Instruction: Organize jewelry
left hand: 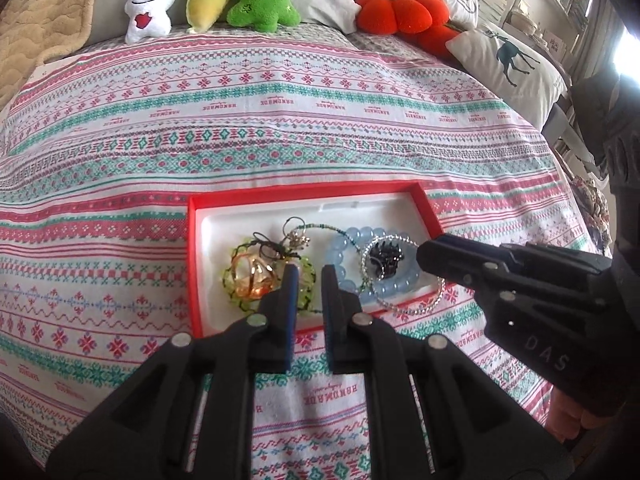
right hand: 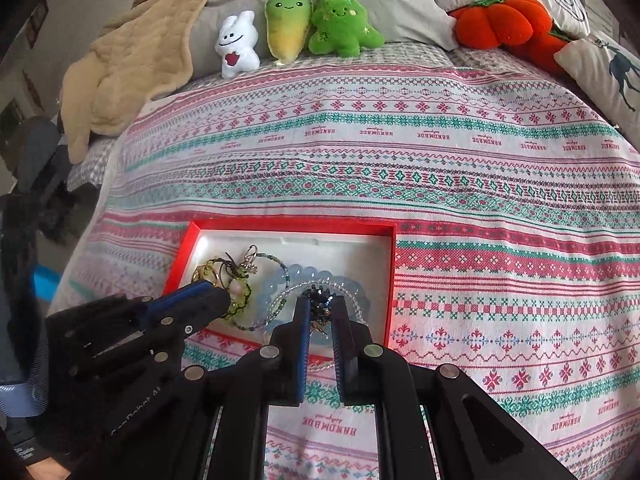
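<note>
Right gripper (right hand: 322,312) low over the near part of the red box (right hand: 390,272), fingers narrowly apart with the black hair claw (right hand: 318,300) between them; from the right wrist view cannot tell if the pads already press it or only frame it. Left gripper (left hand: 306,276) hovering just above the near left part of the box, fingers slightly spread, nothing between them, tips over the green beaded bracelet (left hand: 302,284) and beside the amber ring piece (left hand: 252,276).

Around the claw: lying inside the loop of the blue bead bracelet (left hand: 340,256), with the clear crystal bracelet (left hand: 400,308) laid across it and hanging out over the near rim of the box onto the patterned bedspread (left hand: 280,140). Further left, a thin beaded chain with a metal clasp (left hand: 298,240), tangled with dark cords.

For a good pick, probably: close on the body of the claw only, not on the crystal strand under it; lift straight and slowly, and watch for the strand coming up with the teeth. If it catches, a light hold with the left gripper on the blue beads would likely help.

Far behind, plush toys (left hand: 212,0) and pillows (left hand: 508,60).
</note>
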A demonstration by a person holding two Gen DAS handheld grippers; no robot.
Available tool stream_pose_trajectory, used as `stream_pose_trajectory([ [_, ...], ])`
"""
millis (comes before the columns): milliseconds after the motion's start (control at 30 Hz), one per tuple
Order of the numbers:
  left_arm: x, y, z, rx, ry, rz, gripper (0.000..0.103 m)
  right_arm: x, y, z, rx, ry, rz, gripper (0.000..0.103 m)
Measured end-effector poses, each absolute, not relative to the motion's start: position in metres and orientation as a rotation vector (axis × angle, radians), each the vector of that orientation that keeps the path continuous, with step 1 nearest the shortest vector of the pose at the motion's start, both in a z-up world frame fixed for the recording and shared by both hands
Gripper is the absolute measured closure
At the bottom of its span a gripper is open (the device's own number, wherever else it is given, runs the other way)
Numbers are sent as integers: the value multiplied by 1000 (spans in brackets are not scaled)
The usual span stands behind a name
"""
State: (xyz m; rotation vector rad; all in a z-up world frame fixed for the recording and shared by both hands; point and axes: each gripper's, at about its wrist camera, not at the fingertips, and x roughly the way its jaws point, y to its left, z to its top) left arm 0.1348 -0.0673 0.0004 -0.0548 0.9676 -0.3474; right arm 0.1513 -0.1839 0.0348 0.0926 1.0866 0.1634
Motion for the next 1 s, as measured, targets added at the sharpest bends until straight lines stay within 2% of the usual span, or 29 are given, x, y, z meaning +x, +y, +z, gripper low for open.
stream_pose_trajectory([
  [100,135,-68,-1,-45,971,-346,89,153,-187,34,89,1084,162,91],
  [233,133,-69,2,-33,967,-342,82,153,-188,35,87,1084,159,85],
  [500,119,-64,9,16,957,-337,72,144,-189,42,74,1089,171,84],
  [600,111,-62,12,26,953,-337,64,137,-191,45,68,1101,168,84],
  [667,104,-60,13,42,956,-327,54,131,-192,47,60,1106,166,84],
  [767,95,-57,12,47,971,-319,47,121,-192,50,41,1107,167,81],
  [800,93,-57,12,46,975,-318,45,117,-193,51,34,1108,165,80],
  [833,91,-56,12,45,982,-316,44,113,-193,51,19,1112,158,72],
  [867,87,-54,11,44,991,-309,42,110,-192,51,7,1114,152,56],
  [933,81,-52,10,39,1006,-291,37,102,-193,52,-11,1107,138,40],
  [1000,76,-51,9,39,1016,-276,31,94,-192,53,-31,1107,130,40],
])
